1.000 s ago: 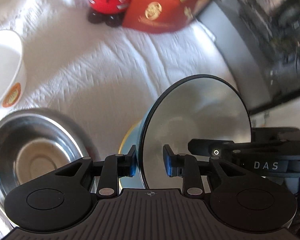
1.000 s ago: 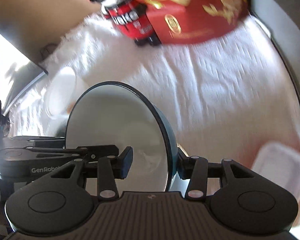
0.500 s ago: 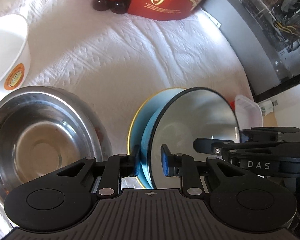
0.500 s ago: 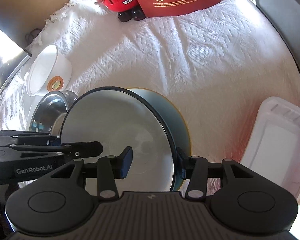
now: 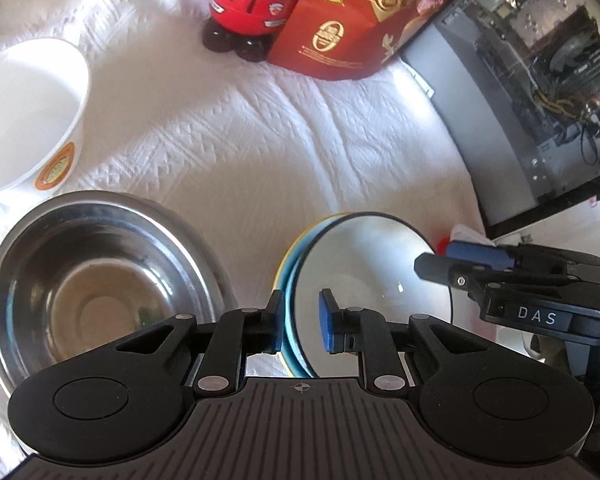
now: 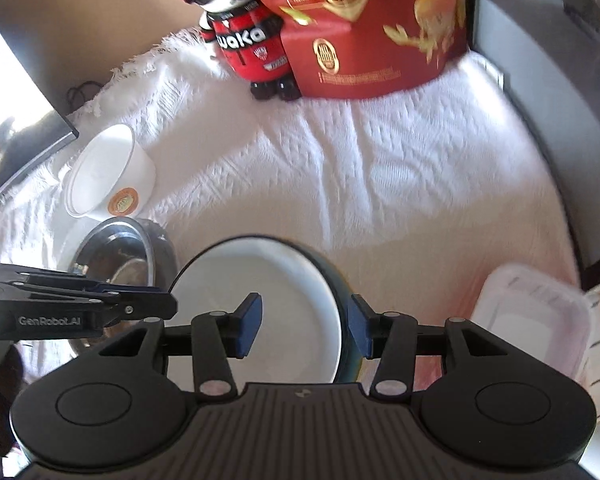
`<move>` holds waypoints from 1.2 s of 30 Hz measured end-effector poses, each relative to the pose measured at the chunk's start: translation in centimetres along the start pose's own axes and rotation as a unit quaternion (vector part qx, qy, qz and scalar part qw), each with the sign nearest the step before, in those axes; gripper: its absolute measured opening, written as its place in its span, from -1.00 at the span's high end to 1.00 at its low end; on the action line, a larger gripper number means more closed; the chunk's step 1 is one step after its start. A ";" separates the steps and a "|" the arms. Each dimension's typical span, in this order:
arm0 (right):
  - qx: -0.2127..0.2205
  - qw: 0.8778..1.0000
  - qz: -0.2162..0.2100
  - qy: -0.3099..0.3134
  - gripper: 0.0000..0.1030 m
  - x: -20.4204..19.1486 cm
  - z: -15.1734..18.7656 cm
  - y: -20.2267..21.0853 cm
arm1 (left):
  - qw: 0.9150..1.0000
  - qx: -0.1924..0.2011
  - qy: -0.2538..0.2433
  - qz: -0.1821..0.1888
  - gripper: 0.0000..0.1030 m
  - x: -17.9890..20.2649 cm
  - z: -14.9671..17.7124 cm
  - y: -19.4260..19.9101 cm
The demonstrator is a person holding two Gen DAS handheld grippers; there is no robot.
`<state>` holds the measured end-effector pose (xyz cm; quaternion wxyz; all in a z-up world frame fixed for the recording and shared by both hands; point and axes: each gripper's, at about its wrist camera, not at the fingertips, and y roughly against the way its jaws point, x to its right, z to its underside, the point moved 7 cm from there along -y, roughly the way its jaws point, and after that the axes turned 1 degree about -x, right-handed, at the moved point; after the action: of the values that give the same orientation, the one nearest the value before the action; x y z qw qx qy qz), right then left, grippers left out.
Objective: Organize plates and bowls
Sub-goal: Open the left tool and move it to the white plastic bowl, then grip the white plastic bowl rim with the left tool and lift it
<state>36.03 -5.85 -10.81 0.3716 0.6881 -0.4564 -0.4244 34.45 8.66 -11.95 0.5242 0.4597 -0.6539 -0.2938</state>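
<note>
We see the left gripper [image 5: 300, 326] with its jaws just narrowed around the near rim of the plate [image 5: 364, 276]; whether the pads actually clamp the rim we cannot tell. The right gripper [image 6: 304, 326] has just widened, its pads standing off the plate's opposite edge, released. The plate sits at 6 o'clock on the white cloth [image 5: 260, 128], the steel bowl [image 5: 96, 280] at 8 o'clock, the white bowl [image 5: 24, 116] at 10.

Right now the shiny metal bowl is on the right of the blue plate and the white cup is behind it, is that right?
Not quite. The metal bowl sits to the left of the blue plate, not the right. The left wrist view shows it plainly. The white cup is behind the bowl, as you said.
</note>
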 end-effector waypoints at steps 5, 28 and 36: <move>0.030 0.998 0.029 0.049 -0.12 -1.8 -1.5 0.3 | 0.999 0.025 0.040 0.025 0.62 -2.5 -0.7 1.9; 0.000 0.980 -0.052 0.193 -0.64 -19.5 -14.4 -10.2 | 0.924 0.197 0.297 -0.135 0.60 -23.9 -5.4 8.1; -0.049 0.985 -0.070 0.151 -0.62 -21.0 -14.7 -17.5 | 0.924 0.167 0.312 -0.148 0.60 -25.5 -6.0 5.3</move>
<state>50.43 21.18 -16.08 0.4387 0.7558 -0.3240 -0.3623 39.34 34.64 -16.28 0.5678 0.7006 -0.4214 -0.0963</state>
